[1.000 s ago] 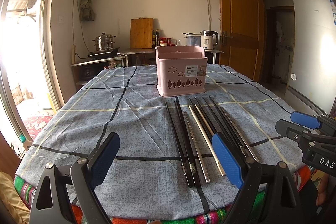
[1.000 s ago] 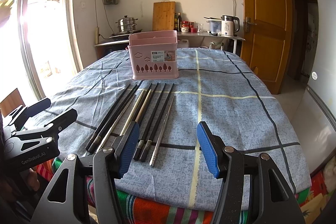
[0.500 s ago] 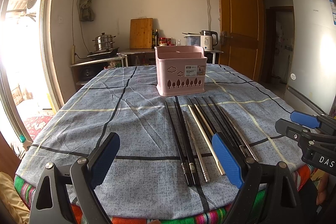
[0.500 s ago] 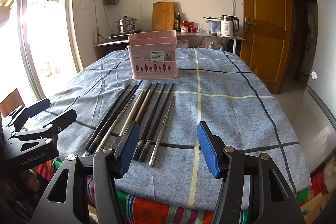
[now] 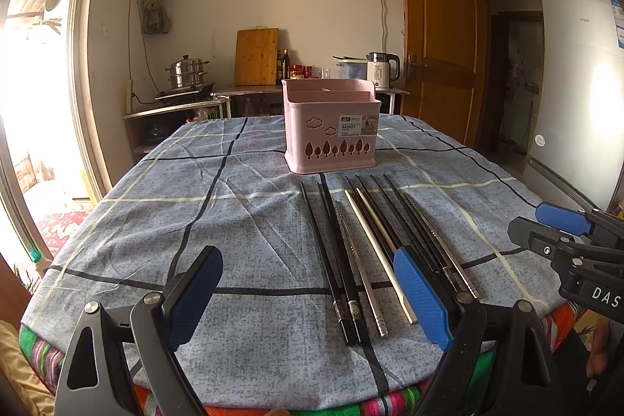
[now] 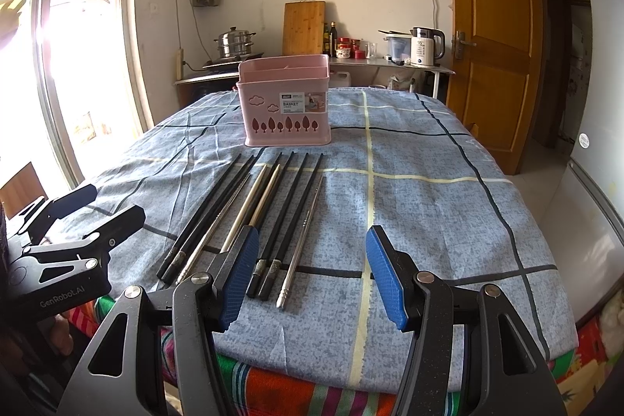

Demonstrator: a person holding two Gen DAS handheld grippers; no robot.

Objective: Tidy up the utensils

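A pink utensil basket stands upright at the middle of the table. Several chopsticks, black, steel and pale, lie side by side in front of it, pointing at it. My left gripper is open and empty, low over the near table edge, with the chopstick ends between its fingers. My right gripper is open and empty to the right of it, over the right-hand chopstick ends. Each gripper shows in the other's view, the right one and the left one.
The table has a blue checked cloth with a striped edge hanging at the front. Behind stand a counter with a steel pot, a cutting board and a kettle. A wooden door and a fridge are at the right.
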